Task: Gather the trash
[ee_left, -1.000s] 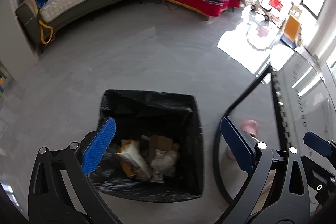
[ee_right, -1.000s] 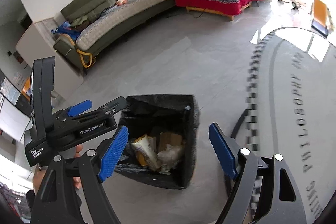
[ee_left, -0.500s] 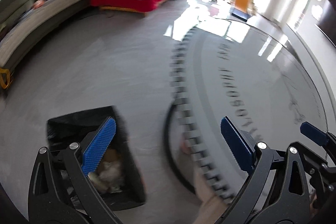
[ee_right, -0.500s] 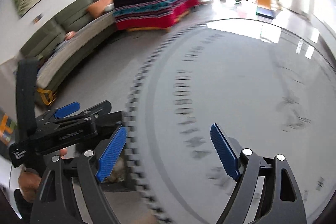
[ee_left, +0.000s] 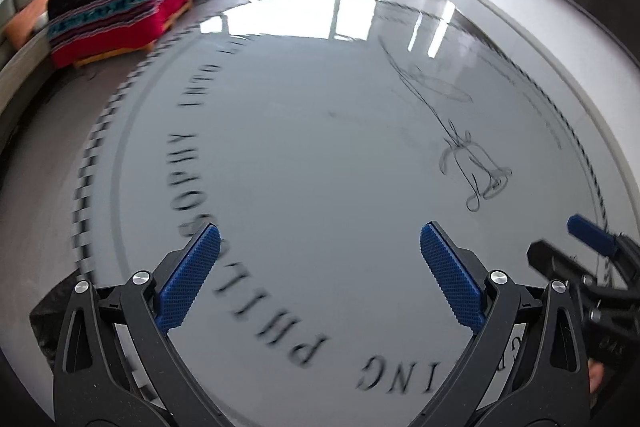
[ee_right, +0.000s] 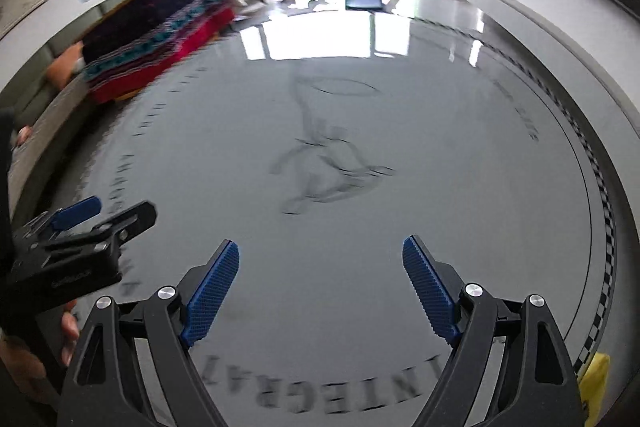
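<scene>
Over the round table (ee_left: 320, 155) the left gripper (ee_left: 320, 273) hangs with jaws apart and empty; beside it the right gripper (ee_right: 320, 285) is likewise spread on nothing; at the right view's lower right corner, off the table's edge, a yellow scrap (ee_right: 596, 383) shows, likely trash; the right hand is nearer; its long axis cannot be told.

Two grippers: the left gripper (ee_left: 318, 259) and the right gripper (ee_right: 320, 275). Two blue pads (ee_left: 188, 279) on each gripper, four in all. One big round table (ee_left: 320, 147) with letters around its edge. One drawing (ee_right: 324, 167) in its middle. One striped blanket (ee_left: 124, 11). One small yellow thing (ee_right: 596, 383) at the table's edge.
</scene>
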